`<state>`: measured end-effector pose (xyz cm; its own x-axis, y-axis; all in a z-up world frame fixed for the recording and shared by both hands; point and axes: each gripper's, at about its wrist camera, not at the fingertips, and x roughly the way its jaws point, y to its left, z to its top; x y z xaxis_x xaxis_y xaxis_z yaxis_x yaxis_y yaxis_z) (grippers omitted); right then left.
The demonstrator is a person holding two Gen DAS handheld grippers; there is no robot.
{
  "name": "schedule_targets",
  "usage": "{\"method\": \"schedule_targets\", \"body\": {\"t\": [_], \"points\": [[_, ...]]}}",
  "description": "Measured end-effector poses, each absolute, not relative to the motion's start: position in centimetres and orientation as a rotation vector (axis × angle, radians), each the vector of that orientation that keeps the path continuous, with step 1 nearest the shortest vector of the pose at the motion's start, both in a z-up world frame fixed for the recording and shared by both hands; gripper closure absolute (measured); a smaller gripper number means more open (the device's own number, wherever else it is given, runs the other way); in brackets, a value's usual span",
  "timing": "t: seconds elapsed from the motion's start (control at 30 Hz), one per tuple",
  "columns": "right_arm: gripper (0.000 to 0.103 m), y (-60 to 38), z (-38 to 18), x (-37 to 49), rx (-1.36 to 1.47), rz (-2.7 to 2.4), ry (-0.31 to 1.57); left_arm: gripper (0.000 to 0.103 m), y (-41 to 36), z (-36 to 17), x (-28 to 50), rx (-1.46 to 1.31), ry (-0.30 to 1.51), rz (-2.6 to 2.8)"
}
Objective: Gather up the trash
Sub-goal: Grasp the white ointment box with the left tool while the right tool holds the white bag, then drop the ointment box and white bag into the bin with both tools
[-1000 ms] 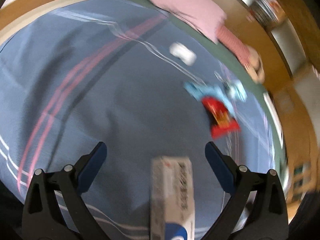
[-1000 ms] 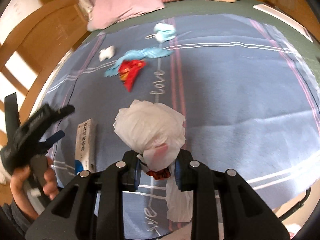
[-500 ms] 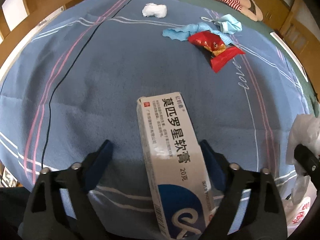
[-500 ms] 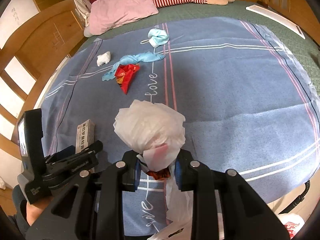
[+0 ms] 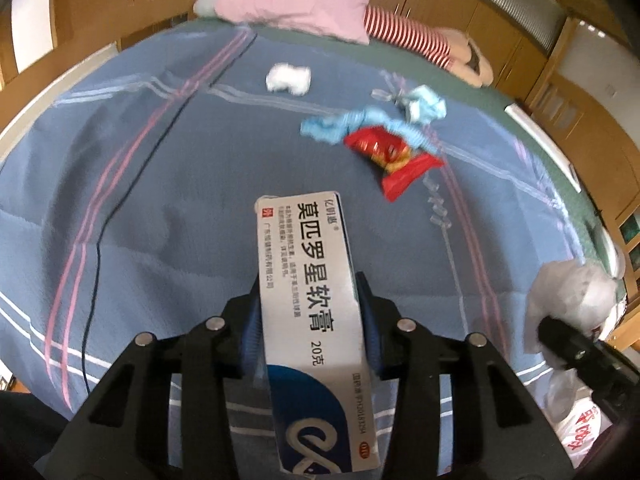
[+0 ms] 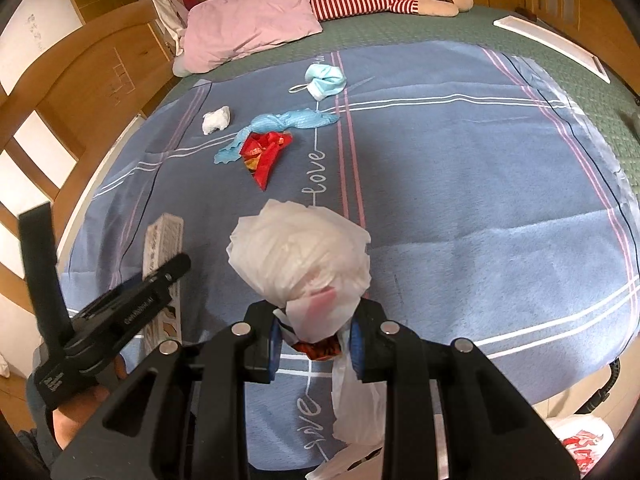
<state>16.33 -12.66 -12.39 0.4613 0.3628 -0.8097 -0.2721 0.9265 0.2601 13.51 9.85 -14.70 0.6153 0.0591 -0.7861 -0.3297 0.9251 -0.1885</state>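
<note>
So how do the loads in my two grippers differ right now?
The left gripper is closed on a rigid rectangular ointment box, printed with text and sticking straight out between the fingers. The right gripper pinches a soft, crumpled white plastic bag, bunched into a ball above the fingers with a loose tail hanging below. Both are clamped over the blue blanket.

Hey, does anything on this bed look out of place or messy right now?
Yes: trash is scattered on the blue blanket: a crumpled tissue, a red snack wrapper overlapping a blue glove, and a used face mask near the pink pillow.
</note>
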Motion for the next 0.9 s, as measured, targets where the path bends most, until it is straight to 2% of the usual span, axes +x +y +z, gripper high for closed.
{"method": "schedule_targets", "body": {"t": [0.13, 0.9], "points": [[0.075, -12.4, -12.4, 16.2, 0.092, 0.396, 1.02, 0.06, 9.4, -13.7, 13.2, -0.315, 0.832, 0.209], [0.075, -12.1, -12.2, 16.0, 0.11, 0.429, 1.01, 0.06, 9.5, -13.3, 13.1, -0.319, 0.81, 0.196]]}}
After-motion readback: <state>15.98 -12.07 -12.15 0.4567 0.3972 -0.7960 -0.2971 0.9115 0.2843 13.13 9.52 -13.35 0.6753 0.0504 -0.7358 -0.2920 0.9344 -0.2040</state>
